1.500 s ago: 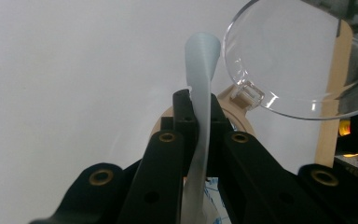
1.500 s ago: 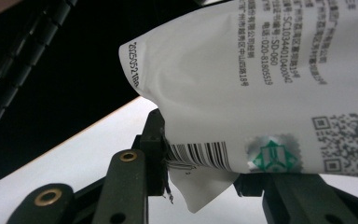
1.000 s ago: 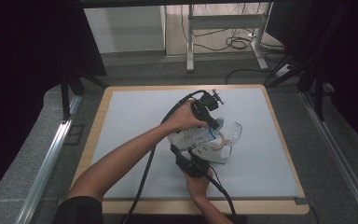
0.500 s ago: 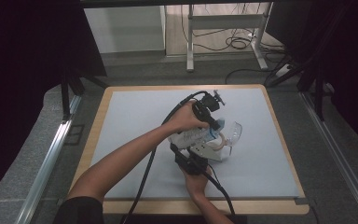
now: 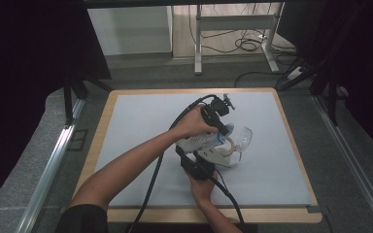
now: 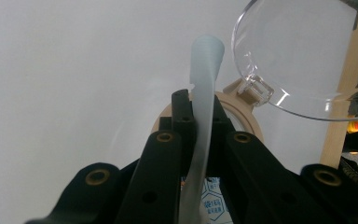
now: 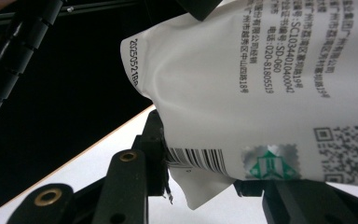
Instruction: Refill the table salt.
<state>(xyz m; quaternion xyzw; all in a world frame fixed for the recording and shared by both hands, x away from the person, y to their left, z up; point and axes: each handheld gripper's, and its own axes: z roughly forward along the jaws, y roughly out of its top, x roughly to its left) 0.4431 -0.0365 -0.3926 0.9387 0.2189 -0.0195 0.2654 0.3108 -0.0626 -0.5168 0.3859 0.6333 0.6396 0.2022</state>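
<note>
Left gripper view, tongs [image 6: 200, 105] pinching bag edge [image 6: 204, 93]

A white printed pouch [image 7: 261, 93], barcode and QR code on its back, tilts over a round tan container [image 5: 222, 154] whose clear lid [image 6: 303, 56] stands open.

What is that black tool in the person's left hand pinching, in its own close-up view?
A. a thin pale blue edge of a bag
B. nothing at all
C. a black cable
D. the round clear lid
A: in the left gripper view the left tool has its black jaws closed tight on the thin pale blue bag edge, while the clear lid sits beyond them, untouched.
</note>
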